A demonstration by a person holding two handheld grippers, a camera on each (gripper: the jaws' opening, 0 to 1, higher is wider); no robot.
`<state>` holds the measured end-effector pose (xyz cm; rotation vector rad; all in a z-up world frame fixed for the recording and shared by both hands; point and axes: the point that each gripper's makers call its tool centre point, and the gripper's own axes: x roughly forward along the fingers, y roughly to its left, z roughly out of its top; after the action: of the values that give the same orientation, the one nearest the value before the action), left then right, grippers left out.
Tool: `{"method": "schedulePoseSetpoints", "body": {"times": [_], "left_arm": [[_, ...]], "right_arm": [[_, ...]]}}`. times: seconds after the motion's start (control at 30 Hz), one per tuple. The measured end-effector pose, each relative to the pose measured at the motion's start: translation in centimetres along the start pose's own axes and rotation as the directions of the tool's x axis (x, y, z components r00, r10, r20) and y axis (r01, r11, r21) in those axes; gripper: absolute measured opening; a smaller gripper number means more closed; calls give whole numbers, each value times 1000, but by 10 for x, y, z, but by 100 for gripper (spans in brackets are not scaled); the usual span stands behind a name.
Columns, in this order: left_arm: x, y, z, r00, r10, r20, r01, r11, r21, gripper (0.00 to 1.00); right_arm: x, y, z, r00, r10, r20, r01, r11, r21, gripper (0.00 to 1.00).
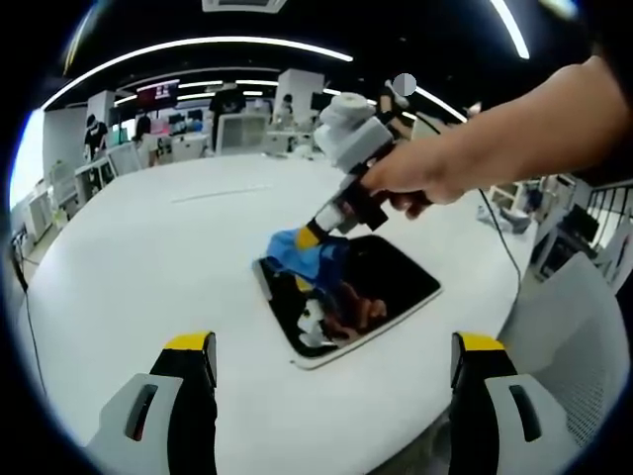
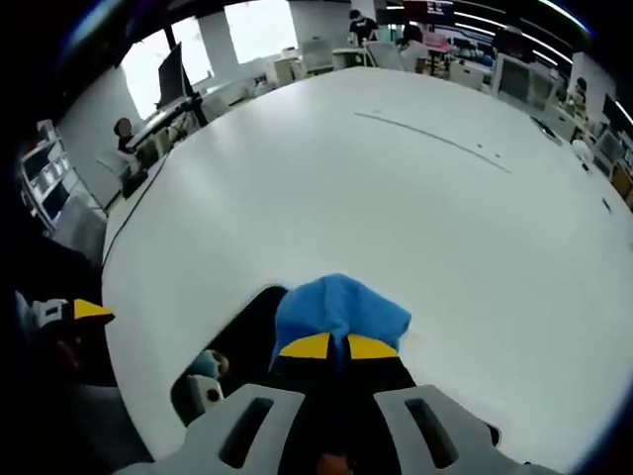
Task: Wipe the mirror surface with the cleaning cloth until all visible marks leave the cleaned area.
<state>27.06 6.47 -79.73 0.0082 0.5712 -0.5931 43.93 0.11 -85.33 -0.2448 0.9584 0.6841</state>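
Mirror, flat rectangular with rounded pale rim and dark reflective glass (image 1: 381, 282), lies on the big round white worktop (image 1: 168, 257), toward its near edge. Crumpled blue cleaning cloth (image 1: 302, 252) sits on the mirror's far-left corner, touching the glass and hanging a little past the rim. Right tool (image 1: 318, 234), grey body with yellow-tipped black jaws, comes down from upper right, held by a person's hand (image 1: 415, 183); jaws pinched tight on the cloth. Reflection of cloth and hand shows in the glass below it.

In the right gripper view, the same blue cloth (image 2: 338, 309) bunches just ahead of the right tool (image 2: 343, 347), yellow tips nearly together with fabric between them. Dark mirror glass (image 2: 247, 327) shows at left under the cloth, white worktop (image 2: 396, 188) beyond.

Left tool (image 1: 333, 361) is spread wide, nothing between the jaws, hovering near the worktop's near edge, clear of the mirror. Its yellow tip shows at far left of the right gripper view (image 2: 84, 311).

Office desks and monitors (image 1: 237, 124) in the background.
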Motion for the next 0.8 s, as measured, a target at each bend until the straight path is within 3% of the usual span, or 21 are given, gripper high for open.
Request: {"method": "schedulePoseSetpoints", "body": {"times": [0.8], "left_arm": [[1,-2,-1,1000,-10,-7,10,1000,12,99]], "right_arm": [[-9,14,-15,1000,0,21,1,999,-39,0]]}}
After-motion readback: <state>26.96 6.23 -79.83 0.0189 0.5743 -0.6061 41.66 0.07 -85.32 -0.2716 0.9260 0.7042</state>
